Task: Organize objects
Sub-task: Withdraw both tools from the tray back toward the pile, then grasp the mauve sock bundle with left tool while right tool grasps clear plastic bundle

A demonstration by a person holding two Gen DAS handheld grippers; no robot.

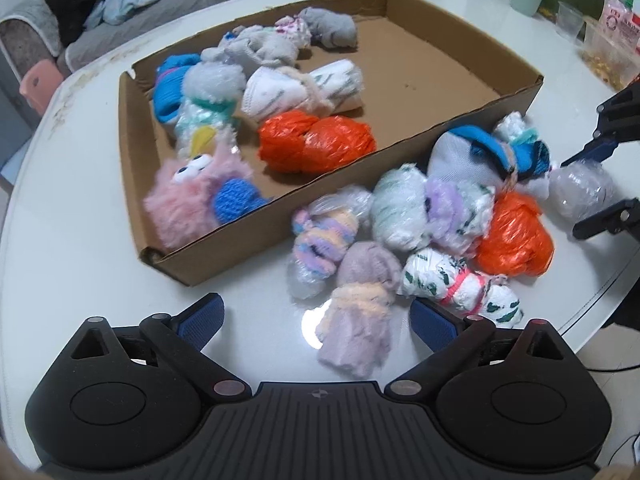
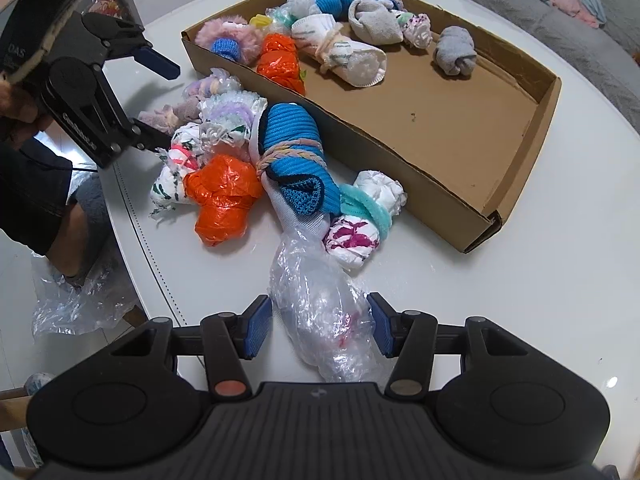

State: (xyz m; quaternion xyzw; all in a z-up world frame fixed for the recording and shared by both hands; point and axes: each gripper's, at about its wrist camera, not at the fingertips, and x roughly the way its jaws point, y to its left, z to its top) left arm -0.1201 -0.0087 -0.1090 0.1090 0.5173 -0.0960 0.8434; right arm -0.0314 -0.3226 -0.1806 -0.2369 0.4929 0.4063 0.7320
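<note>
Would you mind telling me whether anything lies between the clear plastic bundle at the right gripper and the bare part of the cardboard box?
Only the box's near wall; the clear plastic bundle must be lifted over it. The floor beyond is bare.

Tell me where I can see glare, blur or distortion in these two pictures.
Left wrist view: a bright lamp glare on the table beside the lilac bundle; the fisheye bends the box edges; the pink toy looks slightly blurred. Right wrist view: sharper, small highlights on the clear bag, table rim curved.
</note>
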